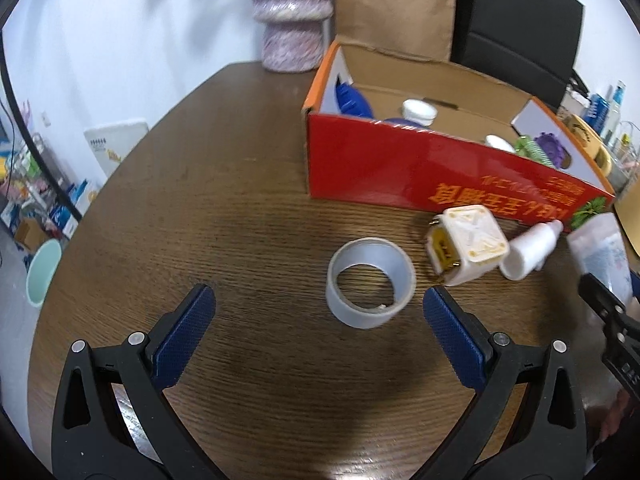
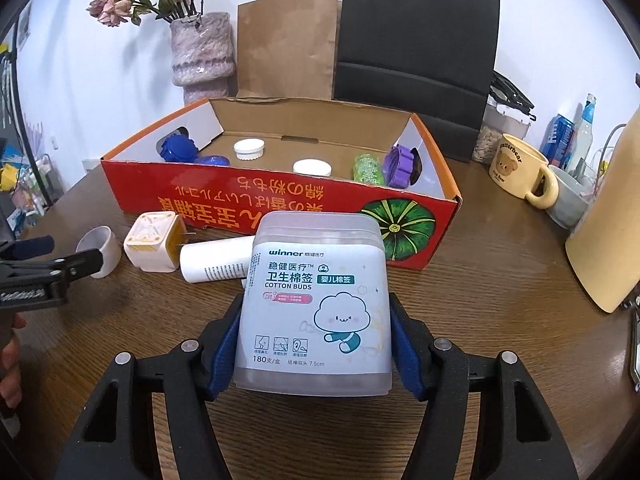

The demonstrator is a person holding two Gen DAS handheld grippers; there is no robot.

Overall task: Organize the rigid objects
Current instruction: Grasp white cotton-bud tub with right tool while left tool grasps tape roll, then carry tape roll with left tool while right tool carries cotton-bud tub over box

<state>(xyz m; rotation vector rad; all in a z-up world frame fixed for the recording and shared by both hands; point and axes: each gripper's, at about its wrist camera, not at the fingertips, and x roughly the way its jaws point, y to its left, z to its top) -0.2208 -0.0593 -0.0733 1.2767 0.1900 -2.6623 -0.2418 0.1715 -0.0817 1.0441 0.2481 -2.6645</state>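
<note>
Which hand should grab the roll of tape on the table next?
Left. The left gripper is open with the tape roll lying just ahead of its fingers. The right gripper is busy: it is shut on the cotton buds box, so it cannot pick up anything else.

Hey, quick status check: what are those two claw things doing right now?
Right gripper shut on cotton buds box. Left gripper open, tape roll just ahead. Red cardboard box beyond; nothing blocking.
</note>
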